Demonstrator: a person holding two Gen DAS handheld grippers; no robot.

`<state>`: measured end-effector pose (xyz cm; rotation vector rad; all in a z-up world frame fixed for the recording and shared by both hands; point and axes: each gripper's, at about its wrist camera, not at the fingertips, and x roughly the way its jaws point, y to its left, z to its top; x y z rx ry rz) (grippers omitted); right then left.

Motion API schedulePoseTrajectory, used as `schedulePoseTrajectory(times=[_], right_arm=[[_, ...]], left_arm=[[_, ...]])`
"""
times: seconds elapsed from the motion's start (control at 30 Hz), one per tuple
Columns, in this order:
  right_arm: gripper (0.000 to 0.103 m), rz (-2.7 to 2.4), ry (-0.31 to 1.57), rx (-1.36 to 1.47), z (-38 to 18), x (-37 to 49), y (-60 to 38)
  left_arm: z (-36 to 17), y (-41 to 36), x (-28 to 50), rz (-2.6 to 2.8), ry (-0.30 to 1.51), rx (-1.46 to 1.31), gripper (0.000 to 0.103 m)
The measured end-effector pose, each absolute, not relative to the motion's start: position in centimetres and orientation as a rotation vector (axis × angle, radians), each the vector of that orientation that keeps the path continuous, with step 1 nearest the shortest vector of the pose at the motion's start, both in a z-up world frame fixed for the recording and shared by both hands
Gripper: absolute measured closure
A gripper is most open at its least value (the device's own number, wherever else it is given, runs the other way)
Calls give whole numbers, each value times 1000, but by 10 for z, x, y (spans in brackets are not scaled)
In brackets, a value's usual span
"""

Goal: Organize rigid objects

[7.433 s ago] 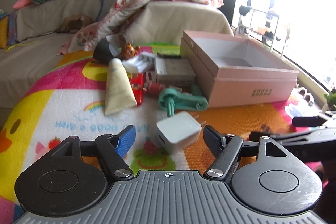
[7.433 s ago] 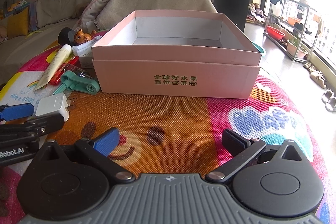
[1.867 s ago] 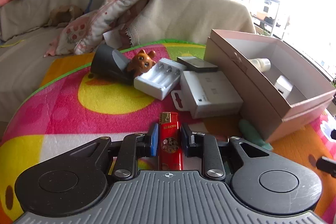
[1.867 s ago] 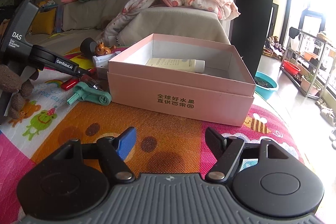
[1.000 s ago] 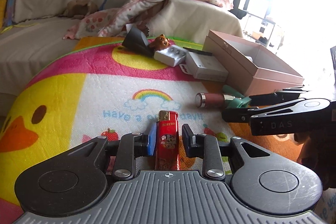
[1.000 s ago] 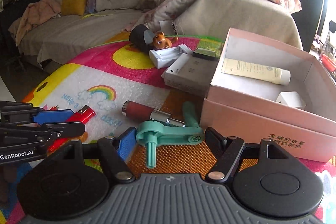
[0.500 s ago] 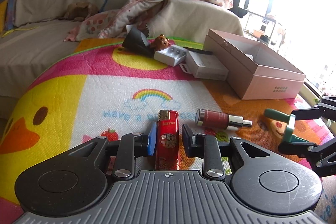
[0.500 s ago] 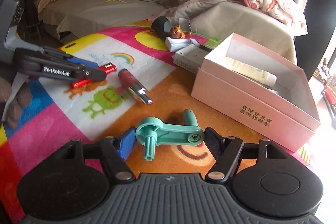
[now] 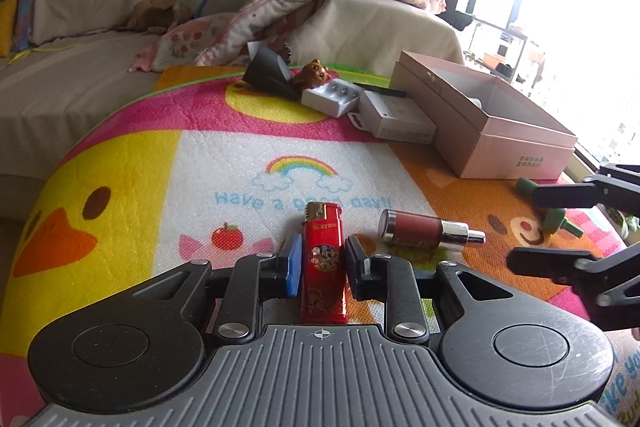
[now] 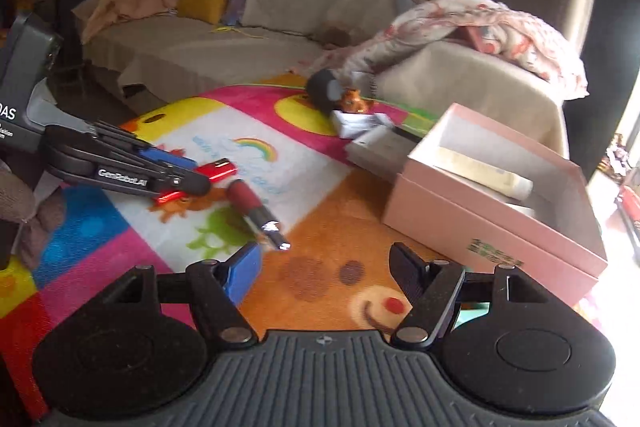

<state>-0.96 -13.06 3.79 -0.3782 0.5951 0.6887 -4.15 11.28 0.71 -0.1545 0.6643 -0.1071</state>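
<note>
Left tongs (image 9: 320, 267): closed on the red lighter (image 9: 324, 259), which is held between the blue pad and the black one.
Right tongs (image 10: 326, 271): about half open and closing; nothing is seen between the pads in the right wrist view. In the left wrist view a green tool (image 9: 554, 211) shows beside its fingers; whether it is held cannot be told.
Lighter: long axis runs along the left tongs, metal head pointing away from the camera, just above the mat (image 9: 160, 155).
Bottle (image 9: 428, 229): lying on the mat just right of the lighter, long axis crosswise, silver neck to the right.
Box (image 10: 500, 203): pink, open, well apart from the lighter; a cream tube (image 10: 480, 171) already lies inside.
Left to do, as judged: lighter, bottle, green tool, and the cluster beside the box: white cases (image 9: 360, 99), bear figure (image 9: 314, 73), dark cone (image 9: 266, 69).
</note>
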Motion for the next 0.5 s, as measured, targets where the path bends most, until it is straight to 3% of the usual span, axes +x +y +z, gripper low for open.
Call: schedulePoseTrajectory(times=[0.07,0.5], right_arm=[[52,726,607,-408,30,-8,-107],[54,584,535,-589,11,9,-91]], left_arm=[[6,113,-46,-103,656,-156,76],[5,113,-49,-95,647,-173,76]])
